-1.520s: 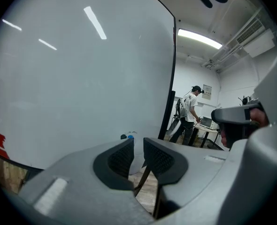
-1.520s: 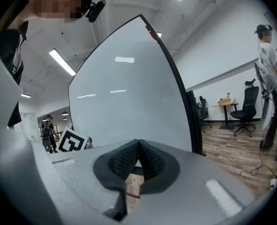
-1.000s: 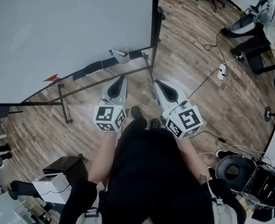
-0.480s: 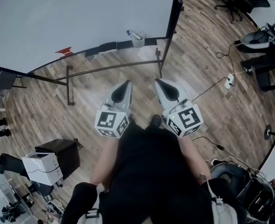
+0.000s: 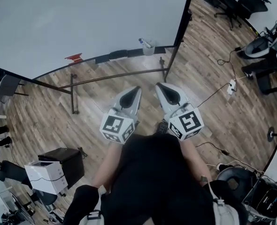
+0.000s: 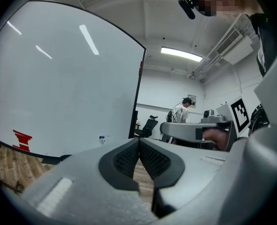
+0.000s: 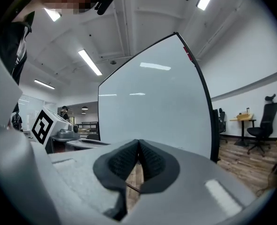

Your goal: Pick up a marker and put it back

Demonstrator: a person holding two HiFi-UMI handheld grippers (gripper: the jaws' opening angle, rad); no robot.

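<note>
so both forearms are stuck out front side by side, left claw point(image 5: 134, 91) and right claw point(image 5: 162, 87) aimed about level at the whiteboard point(image 5: 82, 22), well short of it. tips lean in toward each other a bit. jaws on both are pressed together, nothing between them

Large white whiteboard point(image 5: 82, 22) on black stand ahead of left hand-held gripper point(image 5: 133, 90); brown wood-plank floor point(image 5: 40, 111) beneath; white power strip point(image 5: 231, 86) well right.

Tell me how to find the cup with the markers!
Look at the big whiteboard. Along its bottom edge runs a dark ledge, and the cup sits near its right end. It is the only pale upright thing there, with markers sticking out.
</note>
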